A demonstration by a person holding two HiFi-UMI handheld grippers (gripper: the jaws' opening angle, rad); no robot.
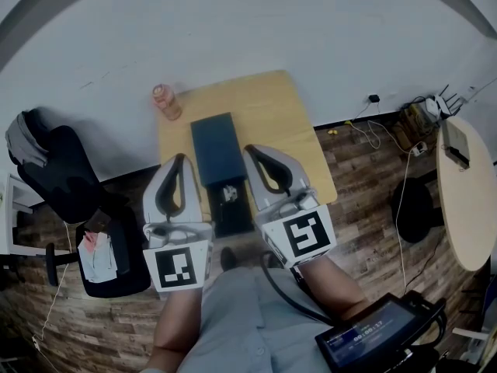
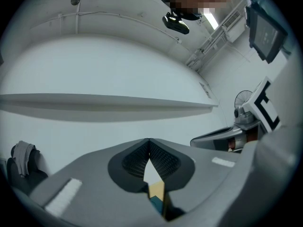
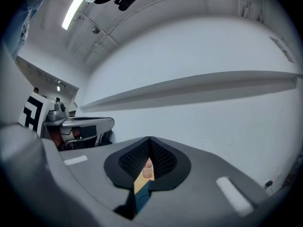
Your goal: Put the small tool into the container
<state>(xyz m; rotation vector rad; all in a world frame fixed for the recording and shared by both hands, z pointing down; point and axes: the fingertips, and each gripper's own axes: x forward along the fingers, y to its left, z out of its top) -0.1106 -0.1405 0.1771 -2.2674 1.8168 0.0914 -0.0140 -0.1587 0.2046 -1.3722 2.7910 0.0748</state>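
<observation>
Left gripper [image 1: 180, 160]: jaws shut tip to tip, nothing between them. Right gripper [image 1: 249, 151]: the same, closed and empty. Both are held roughly level, one just to each side of the container's near half.

Container [image 1: 217, 155]: a dark, oblong box lying lengthwise in the middle of the wooden table [image 1: 287, 123]. At the container's near end, between the two grippers, lies a small pale piece, taken to be the small tool [image 1: 229, 193]. It sits on the dark part. Whether it lies down inside or only on top cannot be made out.

Judgement: the scene fits either a tool already placed with the grippers drawn clear, or a tool waiting to be picked up. Any work here calls for a straight approach from above. The piece is small, and the container's edges lie close on both sides.

Surroundings: a pink bottle [image 1: 166, 102] stands off the container's far left corner, near enough to be knocked by a wide left swing. A black chair [image 1: 62, 177] is well to the left, and cables [image 1: 380, 134] and a round table [image 1: 466, 208] are well to the right. None of these blocks access.
</observation>
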